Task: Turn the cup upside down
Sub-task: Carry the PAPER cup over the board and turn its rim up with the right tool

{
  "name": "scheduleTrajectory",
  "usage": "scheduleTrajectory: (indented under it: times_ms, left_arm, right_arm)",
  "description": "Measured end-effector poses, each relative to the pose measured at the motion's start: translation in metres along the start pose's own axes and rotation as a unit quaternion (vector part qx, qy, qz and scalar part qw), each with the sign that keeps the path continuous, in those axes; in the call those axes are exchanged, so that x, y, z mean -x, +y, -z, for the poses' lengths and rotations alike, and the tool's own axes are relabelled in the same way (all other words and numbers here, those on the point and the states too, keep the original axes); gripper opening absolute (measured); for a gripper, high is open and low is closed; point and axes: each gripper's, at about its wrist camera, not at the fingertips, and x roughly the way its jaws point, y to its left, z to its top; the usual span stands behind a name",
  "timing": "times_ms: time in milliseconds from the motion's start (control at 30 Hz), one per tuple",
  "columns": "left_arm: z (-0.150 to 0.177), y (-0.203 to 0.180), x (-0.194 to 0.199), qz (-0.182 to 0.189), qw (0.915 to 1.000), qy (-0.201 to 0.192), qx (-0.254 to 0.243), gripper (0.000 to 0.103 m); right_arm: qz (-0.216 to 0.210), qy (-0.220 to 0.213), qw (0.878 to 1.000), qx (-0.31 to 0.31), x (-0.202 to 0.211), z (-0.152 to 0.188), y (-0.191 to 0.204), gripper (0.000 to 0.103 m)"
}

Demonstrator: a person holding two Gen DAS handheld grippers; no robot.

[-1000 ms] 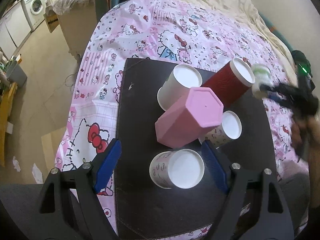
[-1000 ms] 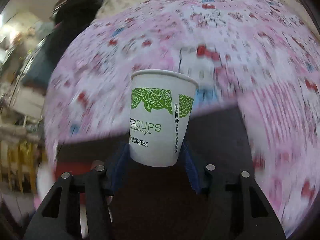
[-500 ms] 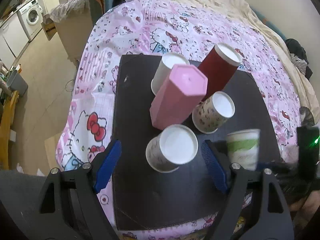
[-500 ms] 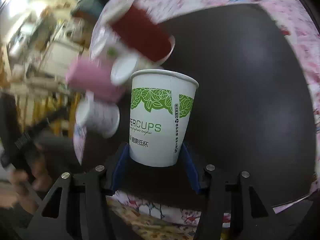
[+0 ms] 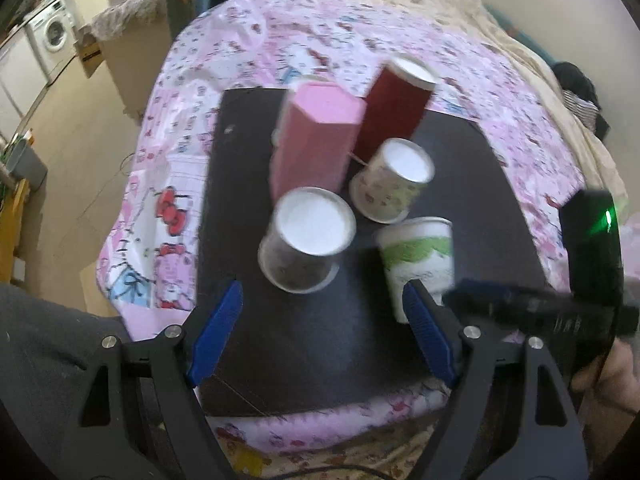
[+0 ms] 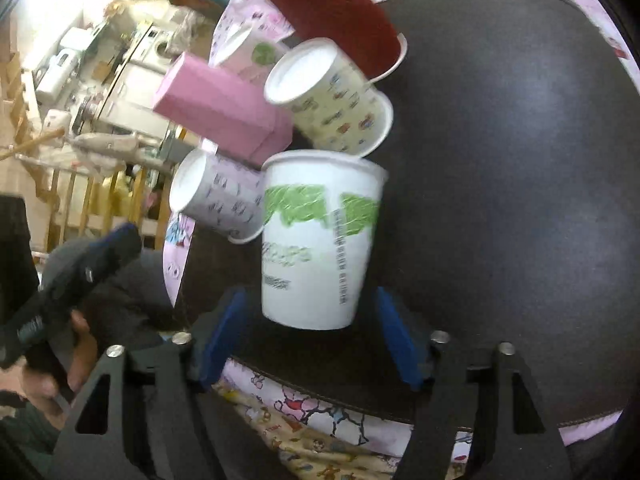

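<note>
A white paper cup with a green leaf print (image 6: 320, 240) stands between the blue pads of my right gripper (image 6: 312, 340). The pads stand apart from its sides, so the gripper is open. In the left wrist view the same cup (image 5: 416, 256) stands on the dark mat (image 5: 320, 340) with its wide end up, and the right gripper's black body (image 5: 540, 312) is beside it. My left gripper (image 5: 320, 332) is open and empty above the mat's near edge.
Several upside-down cups stand on the mat: a patterned one (image 5: 308, 240), a cartoon one (image 5: 394, 180), a dark red one (image 5: 394, 108) and a pink hexagonal one (image 5: 316, 140). A pink Hello Kitty cloth (image 5: 160, 200) covers the table. The floor (image 5: 80, 140) lies to the left.
My right gripper brought the green-print cup down beside the other cups, and its pads have come apart from the cup. The left gripper pulled back towards me.
</note>
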Motion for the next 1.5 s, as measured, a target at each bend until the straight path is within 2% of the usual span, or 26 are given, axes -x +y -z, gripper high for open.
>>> scheduleTrajectory:
  times_ms: [100,167,267,300,333,400,467,567,667,700,833,933,1067,1133,1233,1400,1500]
  left_arm:
    - [0.005,-0.023,-0.001,0.019,0.9993,0.012,-0.031,0.080]
    - [0.007,-0.042,-0.011,0.030,0.9978,0.030,-0.050,0.080]
    - [0.010,-0.070,-0.030,0.022,0.9956,0.050,-0.076,0.080]
    - [0.010,-0.078,-0.038,0.017,0.9947,0.060,-0.082,0.080]
    - [0.009,-0.082,-0.044,0.015,0.9944,0.066,-0.081,0.080]
    - [0.006,-0.087,-0.055,0.026,0.9933,0.082,-0.077,0.080]
    - [0.005,-0.093,-0.072,0.021,0.9908,0.108,-0.078,0.080]
    - [0.005,-0.095,-0.084,0.037,0.9905,0.118,-0.058,0.080]
    - [0.007,-0.095,-0.094,0.028,0.9904,0.127,-0.046,0.079]
    - [0.008,-0.094,-0.096,0.027,0.9902,0.130,-0.042,0.077]
    - [0.012,-0.090,-0.103,0.025,0.9908,0.128,-0.037,0.048]
    - [0.012,-0.084,-0.104,0.015,0.9923,0.119,-0.033,0.048]
    - [0.012,-0.076,-0.100,0.019,0.9927,0.118,-0.021,0.051]
    - [0.012,-0.076,-0.095,0.004,0.9936,0.107,-0.035,0.065]
    - [0.010,-0.081,-0.087,-0.014,0.9939,0.086,-0.067,0.074]
    - [0.003,-0.096,-0.085,-0.044,0.9901,0.059,-0.120,0.074]
    - [-0.002,-0.101,-0.092,-0.044,0.9885,0.056,-0.133,0.074]
  right_arm:
    - [-0.033,-0.032,0.998,-0.036,0.019,-0.004,-0.014,0.075]
    - [-0.040,-0.050,0.996,-0.068,0.026,-0.012,-0.027,0.075]
    - [-0.073,-0.057,0.988,-0.121,0.027,-0.025,-0.047,0.073]
    - [-0.075,-0.056,0.988,-0.125,0.025,-0.027,-0.050,0.069]
    - [-0.080,-0.051,0.987,-0.129,0.023,-0.028,-0.052,0.060]
    - [-0.093,-0.032,0.984,-0.148,0.015,-0.025,-0.056,0.054]
    - [-0.097,-0.026,0.983,-0.153,0.009,-0.020,-0.057,0.054]
    - [-0.110,-0.024,0.980,-0.163,0.007,-0.020,-0.059,0.054]
    - [-0.114,-0.023,0.979,-0.167,0.010,-0.022,-0.063,0.054]
    - [-0.116,-0.024,0.978,-0.172,0.010,-0.022,-0.064,0.054]
    - [-0.115,-0.026,0.977,-0.175,0.012,-0.022,-0.068,0.054]
    - [-0.114,-0.025,0.978,-0.172,0.012,-0.022,-0.067,0.054]
    - [-0.112,-0.025,0.979,-0.171,0.013,-0.021,-0.068,0.054]
    - [-0.107,-0.027,0.979,-0.172,0.014,-0.021,-0.070,0.054]
    - [-0.102,-0.029,0.979,-0.173,0.015,-0.021,-0.071,0.054]
    - [-0.095,-0.038,0.979,-0.175,0.018,-0.024,-0.074,0.054]
    - [-0.094,-0.045,0.978,-0.178,0.022,-0.025,-0.077,0.054]
